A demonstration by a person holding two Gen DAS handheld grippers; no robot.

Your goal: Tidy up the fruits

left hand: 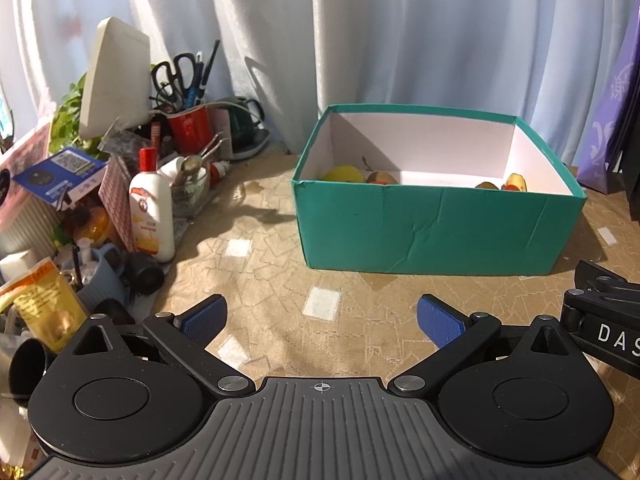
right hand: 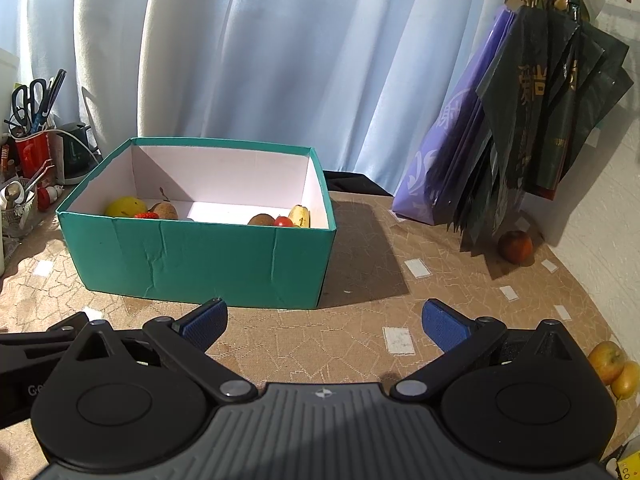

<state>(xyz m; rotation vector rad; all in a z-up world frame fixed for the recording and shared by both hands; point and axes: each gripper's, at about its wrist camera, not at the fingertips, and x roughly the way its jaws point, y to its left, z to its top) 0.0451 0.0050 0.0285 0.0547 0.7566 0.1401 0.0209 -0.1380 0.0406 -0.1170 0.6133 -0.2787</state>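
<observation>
Several fruits already lie in the teal box [right hand: 200,256], straight ahead of both tongs. A reddish apple [right hand: 515,246] sits loose on the surface [right hand: 360,336], ahead and right of the right tongs [right hand: 324,322]; two yellow fruits [right hand: 614,368] lie close at its right. Both right and left tongs [left hand: 322,318] hang apart, empty. Next, I'd guess, the right one reaches for a stray.

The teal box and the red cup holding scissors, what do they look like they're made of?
The teal box looks like matte paper-covered cardboard: creased front wall, plain white inside. The red cup seems glossy, with a highlight on its side, perhaps plastic or glazed ceramic; I can't tell which.
</observation>
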